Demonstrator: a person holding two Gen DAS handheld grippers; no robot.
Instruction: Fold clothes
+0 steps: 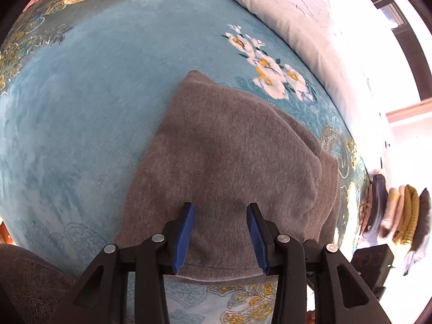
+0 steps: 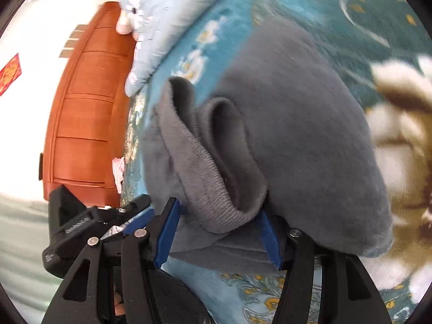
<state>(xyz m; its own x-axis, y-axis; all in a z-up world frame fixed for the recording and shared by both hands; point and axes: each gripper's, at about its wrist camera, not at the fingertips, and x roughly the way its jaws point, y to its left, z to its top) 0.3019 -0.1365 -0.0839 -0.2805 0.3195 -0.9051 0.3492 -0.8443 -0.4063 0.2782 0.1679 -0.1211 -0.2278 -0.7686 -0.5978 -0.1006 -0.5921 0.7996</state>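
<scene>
Blue-padded fingers (image 1: 189,232) of the left gripper (image 1: 221,208) stand apart just above a folded grey garment (image 1: 229,148), their pads clear of the cloth. That garment lies flat directly ahead of and below this claw, on a teal blanket (image 1: 81,108) printed with white and yellow flowers. Past the garment, further from the claw, a pale quilt (image 1: 283,13) is bunched along the blanket's far edge. To the claw's right, at the edge of the view, sits a small stack of folded clothes (image 1: 402,213) in cream, mustard and grey.

On the right wrist view, the right gripper (image 2: 216,210) has its 2 blue pads spread wide, 1 on each side of the garment's ribbed cuff (image 2: 216,189). That cuff droops between the jaws; motion blur makes it hard to say for certain, but the pads do not appear to press on it. Left of this claw stands an orange-brown wooden headboard (image 2: 89,113).
</scene>
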